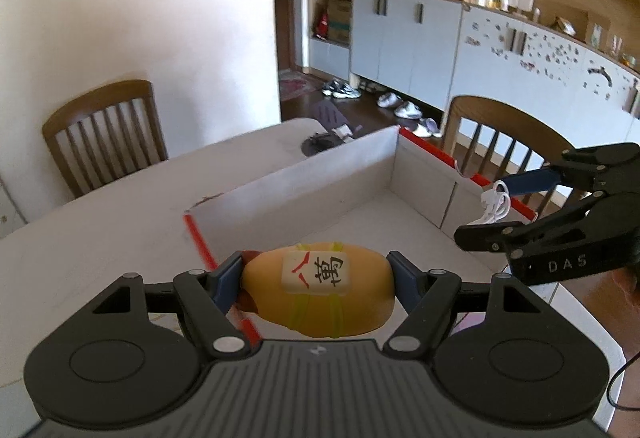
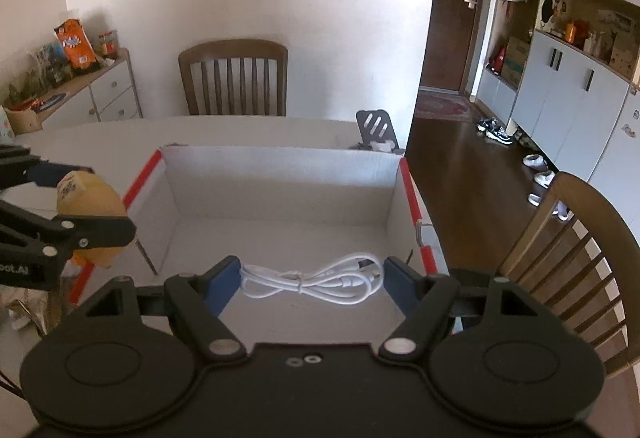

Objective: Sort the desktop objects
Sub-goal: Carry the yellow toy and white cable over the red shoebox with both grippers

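My left gripper [image 1: 318,278] is shut on a yellow bun-shaped toy [image 1: 320,288] with a white mahjong-tile label, held above the near left rim of an open white cardboard box [image 1: 320,166] with red-taped edges. My right gripper [image 2: 312,276] is shut on a coiled white USB cable [image 2: 312,280], held over the box's near side [image 2: 280,166]. In the left wrist view the right gripper [image 1: 492,204] and cable [image 1: 494,204] hang at the box's right rim. In the right wrist view the left gripper [image 2: 80,198] and toy [image 2: 88,206] are at the box's left wall.
The box stands on a white table [image 1: 100,218]. A dark phone stand [image 2: 376,130] sits behind the box. Wooden chairs [image 2: 234,78] stand at the far side and at the right [image 2: 580,258]. Cabinets [image 1: 420,38] and shoes line the room's right side.
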{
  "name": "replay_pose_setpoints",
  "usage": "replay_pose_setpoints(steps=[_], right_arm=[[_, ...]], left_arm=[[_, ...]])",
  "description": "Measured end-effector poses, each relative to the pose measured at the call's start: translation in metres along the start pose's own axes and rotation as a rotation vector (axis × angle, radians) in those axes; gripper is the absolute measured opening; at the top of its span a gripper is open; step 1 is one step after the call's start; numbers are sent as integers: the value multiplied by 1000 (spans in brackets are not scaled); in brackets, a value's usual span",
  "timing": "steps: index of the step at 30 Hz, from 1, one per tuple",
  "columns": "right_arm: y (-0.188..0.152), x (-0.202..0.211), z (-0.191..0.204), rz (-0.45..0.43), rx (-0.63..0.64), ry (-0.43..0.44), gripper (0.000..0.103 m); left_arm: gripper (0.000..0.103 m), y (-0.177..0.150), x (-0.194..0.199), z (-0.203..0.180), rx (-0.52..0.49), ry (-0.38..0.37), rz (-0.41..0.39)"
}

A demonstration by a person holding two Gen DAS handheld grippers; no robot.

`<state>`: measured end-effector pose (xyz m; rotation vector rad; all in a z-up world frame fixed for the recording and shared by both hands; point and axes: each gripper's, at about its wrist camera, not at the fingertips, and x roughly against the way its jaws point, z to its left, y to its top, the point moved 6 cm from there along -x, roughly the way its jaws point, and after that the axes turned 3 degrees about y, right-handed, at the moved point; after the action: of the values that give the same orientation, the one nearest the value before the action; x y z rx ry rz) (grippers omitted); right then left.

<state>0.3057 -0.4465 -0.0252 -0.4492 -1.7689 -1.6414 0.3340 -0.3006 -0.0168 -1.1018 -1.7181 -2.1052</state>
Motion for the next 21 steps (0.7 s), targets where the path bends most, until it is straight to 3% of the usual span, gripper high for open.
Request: replay_pose_setpoints(steps=[12,21], right_arm=[[-8,-36,-17,73,72,37,77],[-11,-60,-20,141,107,80,77]], left_arm=[[75,6,-59,-11,-52,-64,125],[75,1,-102,-4,-50,-53,253]])
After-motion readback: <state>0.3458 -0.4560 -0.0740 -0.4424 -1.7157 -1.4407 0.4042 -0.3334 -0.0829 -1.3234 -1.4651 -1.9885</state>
